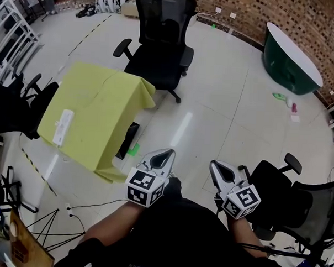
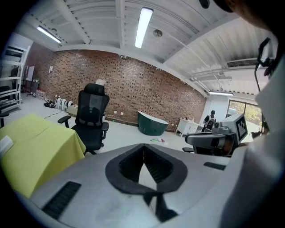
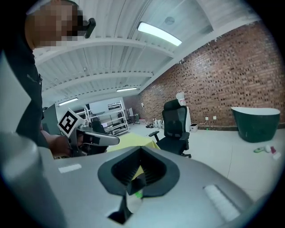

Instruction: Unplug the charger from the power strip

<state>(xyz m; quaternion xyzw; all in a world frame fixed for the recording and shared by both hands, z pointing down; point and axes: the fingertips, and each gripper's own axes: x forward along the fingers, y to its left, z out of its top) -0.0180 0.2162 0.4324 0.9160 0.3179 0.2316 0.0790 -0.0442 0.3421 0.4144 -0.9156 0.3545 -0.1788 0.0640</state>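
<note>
The left tongs [image 2: 143, 148] are closed tip to tip with nothing between them. The right tongs [image 3: 141, 149] are likewise pressed together and empty. Both are held close in front of the person's body, side by side over the bare floor [image 1: 212, 121], pointing slightly downward. Well apart from them, ahead and to the left, stands the table [image 1: 108, 150] under a yellow-green cloth [image 1: 97, 94]. The white power strip [image 1: 63, 127] lies near its left edge; whether a charger sits in it is too small to tell. A black office chair [image 1: 160, 44] stands beyond the table.
</note>
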